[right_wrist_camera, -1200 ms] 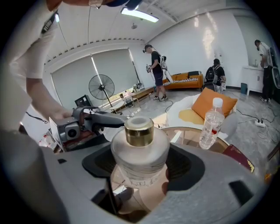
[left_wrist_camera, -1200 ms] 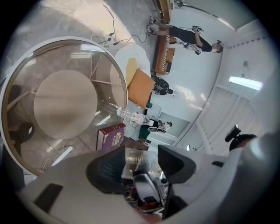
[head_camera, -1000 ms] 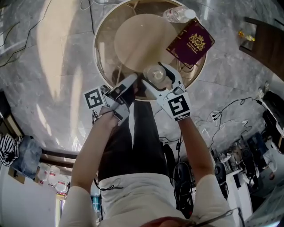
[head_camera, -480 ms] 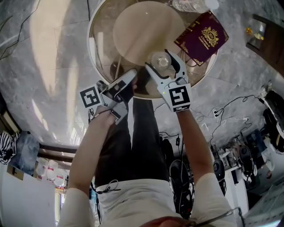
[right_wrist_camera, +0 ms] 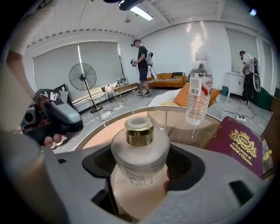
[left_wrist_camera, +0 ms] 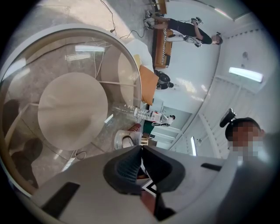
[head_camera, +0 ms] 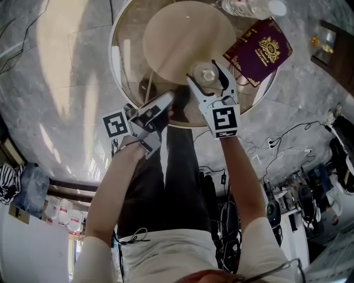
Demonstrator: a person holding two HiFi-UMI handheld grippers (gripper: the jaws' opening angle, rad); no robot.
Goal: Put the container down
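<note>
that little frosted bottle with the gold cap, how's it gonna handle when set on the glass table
The bottle looks like thick frosted glass, so probably stiff, heavy for its size and breakable against the glass table. Its squat, wide body should stand steadily. The rounded sides between the jaws might slip or, laid down, roll.

Table [head_camera: 112,52]: stood far of the person.
Container [head_camera: 208,74]: sat at near table edge, between right gripper [head_camera: 206,73] jaws.
Book [head_camera: 264,51]: lay on table, right of container.
Water bottle [head_camera: 251,8]: lay far of book.
Left gripper [head_camera: 166,99]: hung near-left of container.
</note>
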